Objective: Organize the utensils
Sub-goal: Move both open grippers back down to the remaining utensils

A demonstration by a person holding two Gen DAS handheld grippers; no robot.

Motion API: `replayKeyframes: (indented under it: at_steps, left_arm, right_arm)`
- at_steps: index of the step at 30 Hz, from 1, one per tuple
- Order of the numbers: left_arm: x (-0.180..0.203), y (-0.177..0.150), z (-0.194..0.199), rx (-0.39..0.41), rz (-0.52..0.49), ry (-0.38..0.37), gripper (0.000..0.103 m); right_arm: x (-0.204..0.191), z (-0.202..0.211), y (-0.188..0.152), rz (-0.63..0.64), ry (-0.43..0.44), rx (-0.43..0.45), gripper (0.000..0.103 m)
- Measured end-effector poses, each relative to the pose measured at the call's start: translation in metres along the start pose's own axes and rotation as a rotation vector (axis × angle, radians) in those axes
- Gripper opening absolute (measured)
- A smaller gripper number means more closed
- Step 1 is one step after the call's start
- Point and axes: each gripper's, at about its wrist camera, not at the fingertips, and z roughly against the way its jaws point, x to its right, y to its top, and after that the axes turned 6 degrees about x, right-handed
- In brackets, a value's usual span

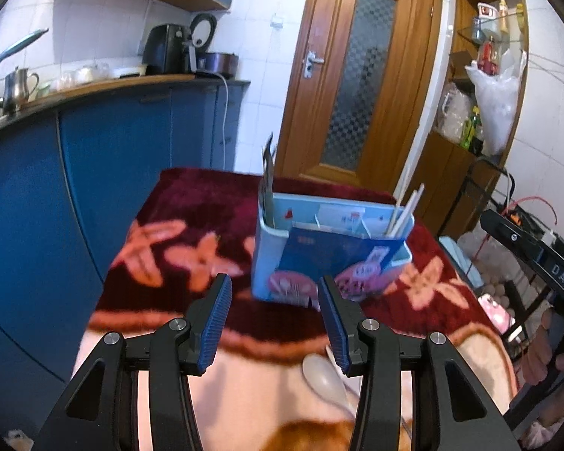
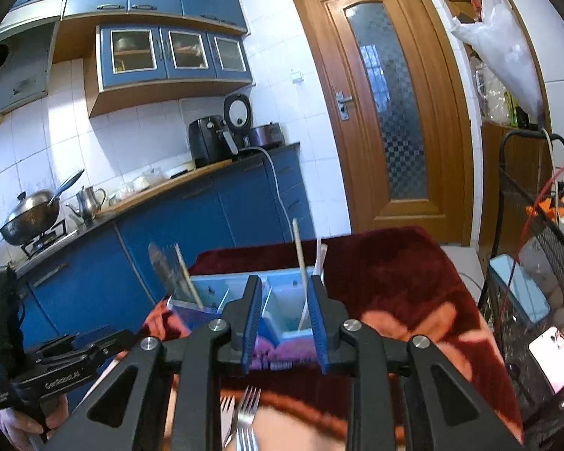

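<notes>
A light blue utensil box [image 1: 331, 255] with compartments stands on the red flowered tablecloth [image 1: 176, 225]. Chopsticks [image 1: 404, 203] lean in its right compartment and knives [image 1: 269, 176] stand in its left one. My left gripper [image 1: 274, 297] is open and empty in front of the box, above a pale spoon [image 1: 323, 379] lying on the cloth. My right gripper [image 2: 285, 297] is open and empty just in front of the box [image 2: 282, 300], where chopsticks [image 2: 300, 255] stand in the right compartment. Steel forks [image 2: 244, 417] lie on the cloth below it. The left gripper's body [image 2: 49, 368] shows at the lower left.
Blue kitchen cabinets [image 1: 94, 158] run along the left, with a kettle [image 1: 17, 88] and appliances on the counter. A wooden door [image 1: 361, 75] is behind the table. A black wire rack [image 2: 537, 263] stands to the right, close to the table edge.
</notes>
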Motion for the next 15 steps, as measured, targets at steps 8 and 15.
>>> replayKeyframes:
  at_steps: [8,15]
  left_arm:
    - [0.005,-0.025,-0.004,-0.081,0.015,-0.019,0.052]
    - [0.007,-0.052,-0.021,-0.185,0.036,-0.027,0.052]
  right_arm:
    - [-0.001,0.01,-0.024,0.007,-0.008,-0.111,0.028]
    - [0.0,0.015,-0.046,0.022,0.002,-0.186,0.029]
